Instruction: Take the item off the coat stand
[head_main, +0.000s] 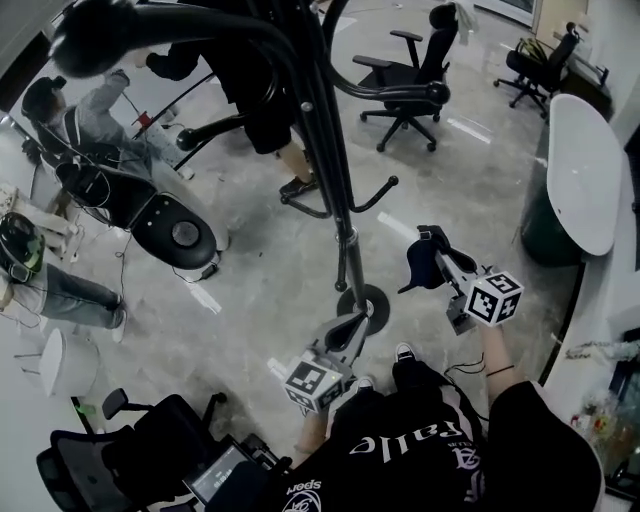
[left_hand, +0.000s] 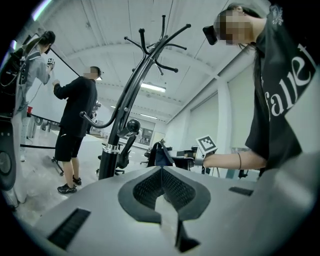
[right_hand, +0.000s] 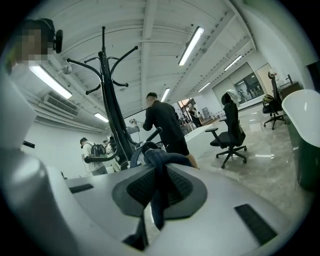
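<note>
The black coat stand (head_main: 330, 150) rises from its round base (head_main: 375, 300) just ahead of me; its hooks look bare in the left gripper view (left_hand: 150, 50) and the right gripper view (right_hand: 107, 75). A dark blue cloth item (head_main: 420, 265), perhaps a cap, hangs clear of the stand to its right. My right gripper (head_main: 440, 258) is shut on it, and a blue fold (right_hand: 159, 170) runs down between its pads. My left gripper (head_main: 345, 335) is low beside the base, shut with nothing in it (left_hand: 161, 172). From there the item (left_hand: 159, 154) shows beyond the jaws.
A person in black (head_main: 265, 110) stands just behind the stand, and other people (head_main: 90, 120) are at the left. Office chairs (head_main: 410, 85) (head_main: 545, 65) stand at the back, a white rounded table (head_main: 580, 170) at the right, and a black chair (head_main: 130, 450) at my lower left.
</note>
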